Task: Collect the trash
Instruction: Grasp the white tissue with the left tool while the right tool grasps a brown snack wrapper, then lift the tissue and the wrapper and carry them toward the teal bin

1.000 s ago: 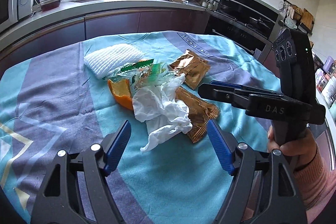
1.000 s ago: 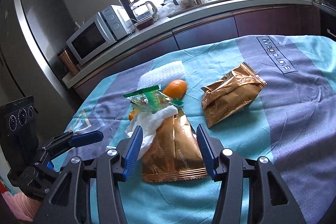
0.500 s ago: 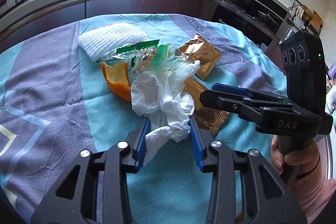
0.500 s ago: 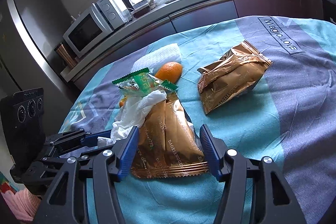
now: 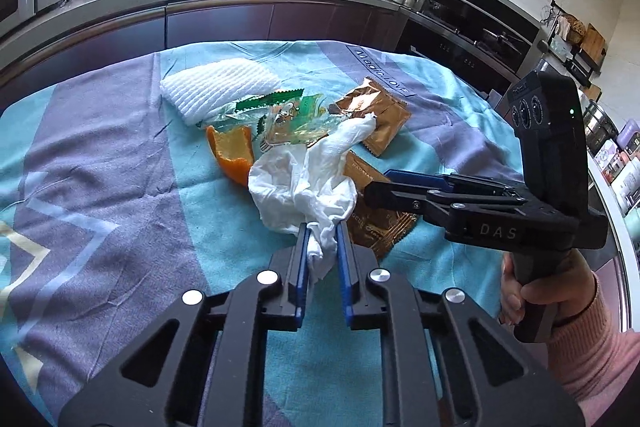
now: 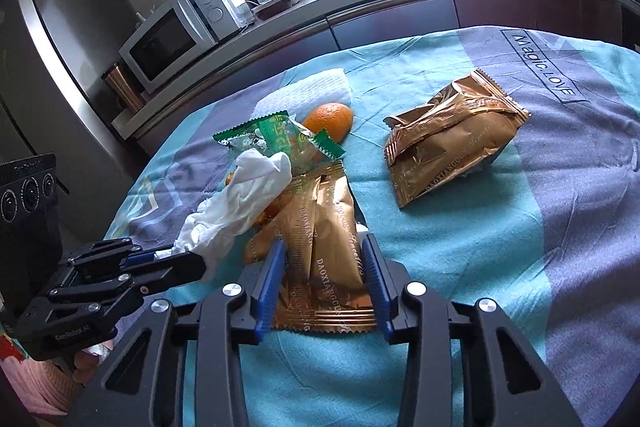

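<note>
Jaws of the left gripper (image 5: 322, 247), wide apart a second ago, have now pinched the crumpled tissue (image 5: 304, 183) on the worktop. Right gripper (image 6: 326, 263) stays open, straddling the gold wrapper (image 6: 320, 239). Lifting the tissue seems next.

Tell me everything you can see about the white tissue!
The tissue is white, thin and crumpled, soft paper by its look. One twisted end is pinched between the blue fingers of the left gripper. The rest spreads away over the pile: it lies on the gold wrapper, and its far tip reaches the green wrapper. It sits right beside the orange peel; whether they touch is unclear. All of it rests over the striped cloth.
</note>
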`<state>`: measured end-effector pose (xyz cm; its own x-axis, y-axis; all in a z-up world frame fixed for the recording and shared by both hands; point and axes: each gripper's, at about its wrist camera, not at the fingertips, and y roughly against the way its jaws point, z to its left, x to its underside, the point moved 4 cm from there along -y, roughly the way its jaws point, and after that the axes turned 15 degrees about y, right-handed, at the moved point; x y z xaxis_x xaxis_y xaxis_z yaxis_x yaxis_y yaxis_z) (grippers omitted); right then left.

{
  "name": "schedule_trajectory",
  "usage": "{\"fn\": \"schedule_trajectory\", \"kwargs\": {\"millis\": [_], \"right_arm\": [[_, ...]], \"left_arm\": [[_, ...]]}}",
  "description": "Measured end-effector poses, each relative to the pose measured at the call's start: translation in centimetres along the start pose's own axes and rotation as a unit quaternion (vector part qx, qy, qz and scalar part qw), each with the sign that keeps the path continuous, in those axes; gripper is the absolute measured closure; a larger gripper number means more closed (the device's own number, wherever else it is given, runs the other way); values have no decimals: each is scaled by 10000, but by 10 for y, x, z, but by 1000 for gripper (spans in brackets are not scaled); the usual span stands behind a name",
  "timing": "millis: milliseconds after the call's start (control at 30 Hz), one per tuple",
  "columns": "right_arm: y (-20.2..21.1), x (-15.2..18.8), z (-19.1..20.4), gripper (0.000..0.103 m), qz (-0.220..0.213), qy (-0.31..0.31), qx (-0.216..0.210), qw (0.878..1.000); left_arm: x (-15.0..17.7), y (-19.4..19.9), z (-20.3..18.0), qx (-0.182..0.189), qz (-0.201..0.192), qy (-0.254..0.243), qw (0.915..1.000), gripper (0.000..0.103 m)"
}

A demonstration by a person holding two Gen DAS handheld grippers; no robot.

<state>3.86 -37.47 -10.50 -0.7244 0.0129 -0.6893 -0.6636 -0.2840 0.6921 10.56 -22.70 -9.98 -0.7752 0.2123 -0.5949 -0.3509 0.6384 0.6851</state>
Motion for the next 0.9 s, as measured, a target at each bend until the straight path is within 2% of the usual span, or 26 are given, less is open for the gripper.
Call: {"fn": "schedule_trajectory", "kwargs": {"millis": [67,433,900], "right_arm": [[-2,2,0,99,61,-16,-61,10000],[13,6,12,100,-198,-73,-283,9994],[34,-6,65,100,-505,192,-798,9953]], "left_arm": [[1,7,3,12,-61,-6,10000,90],[10,55,27,-106,-388,83,9992,90],[24,116,71,-349,-831,403,9951,90]]}}
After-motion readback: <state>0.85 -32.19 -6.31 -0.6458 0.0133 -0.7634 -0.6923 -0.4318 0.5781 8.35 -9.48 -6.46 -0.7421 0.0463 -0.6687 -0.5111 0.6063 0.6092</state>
